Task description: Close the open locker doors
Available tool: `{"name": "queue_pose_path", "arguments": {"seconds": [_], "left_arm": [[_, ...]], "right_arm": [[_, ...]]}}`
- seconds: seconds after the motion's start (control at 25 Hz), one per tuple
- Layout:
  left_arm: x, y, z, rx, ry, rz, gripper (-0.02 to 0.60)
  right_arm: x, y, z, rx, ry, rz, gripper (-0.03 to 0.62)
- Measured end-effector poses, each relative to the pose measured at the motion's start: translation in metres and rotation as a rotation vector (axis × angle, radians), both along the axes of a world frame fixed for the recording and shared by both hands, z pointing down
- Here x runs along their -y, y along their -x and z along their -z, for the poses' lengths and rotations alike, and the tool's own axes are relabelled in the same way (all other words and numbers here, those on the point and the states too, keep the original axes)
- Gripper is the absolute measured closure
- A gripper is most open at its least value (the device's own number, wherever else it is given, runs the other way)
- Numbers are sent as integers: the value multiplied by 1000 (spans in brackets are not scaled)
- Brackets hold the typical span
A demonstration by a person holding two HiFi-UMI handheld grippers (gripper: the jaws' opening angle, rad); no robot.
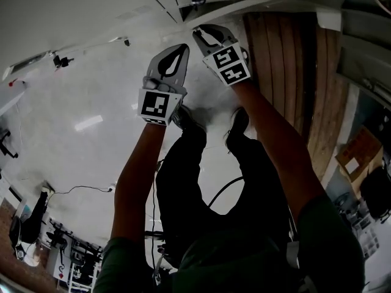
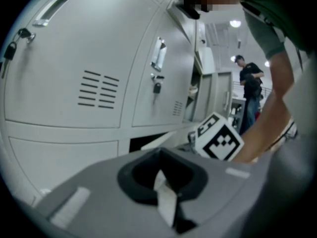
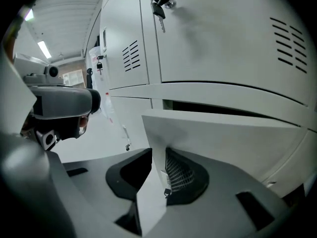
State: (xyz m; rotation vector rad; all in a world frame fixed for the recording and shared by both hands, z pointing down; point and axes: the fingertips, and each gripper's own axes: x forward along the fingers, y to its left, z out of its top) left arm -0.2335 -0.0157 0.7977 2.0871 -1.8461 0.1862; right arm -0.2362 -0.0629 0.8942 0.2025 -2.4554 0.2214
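Note:
In the right gripper view a low locker door (image 3: 223, 133) stands out from the white lockers, with a dark gap behind it. Its free edge runs between the jaws of my right gripper (image 3: 153, 152), whose pads sit against both faces of the panel. The head view shows this gripper (image 1: 200, 33) reaching up to the locker front (image 1: 263, 6). My left gripper (image 1: 182, 47) hangs just left of it, shut and holding nothing. From the left gripper view (image 2: 162, 155) I see the same door (image 2: 158, 140) ajar beside the right gripper's marker cube (image 2: 218, 139).
Closed locker doors (image 2: 99, 83) with handles, vents and hanging keys fill the wall. Farther along, another locker door (image 2: 220, 95) stands open. A person in black (image 2: 251, 83) stands beyond it. Wooden boards (image 1: 287, 72) and a cable (image 1: 79, 189) lie on the floor.

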Motion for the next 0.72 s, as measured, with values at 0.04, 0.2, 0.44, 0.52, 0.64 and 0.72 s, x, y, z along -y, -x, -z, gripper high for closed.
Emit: {"name": "queue_pose_path", "arguments": {"seconds": [0.04, 0.2, 0.44, 0.52, 0.64, 0.72], "left_arm": [[3, 3, 0, -1, -2, 3, 578], [11, 16, -4, -2, -5, 13, 578], [17, 29, -3, 16, -6, 13, 578], [18, 34, -1, 25, -5, 18, 578], [20, 41, 1, 37, -7, 28, 578], [19, 43, 1, 46, -2, 29, 578]], "right_arm": [[4, 5, 1, 2, -5, -3, 513], [16, 23, 0, -1, -23, -11, 513], [33, 42, 0, -3, -31, -39, 513], [37, 47, -3, 0, -20, -55, 548], [39, 52, -10, -10, -2, -57, 571], [36, 53, -17, -27, 6, -44, 576]]}}
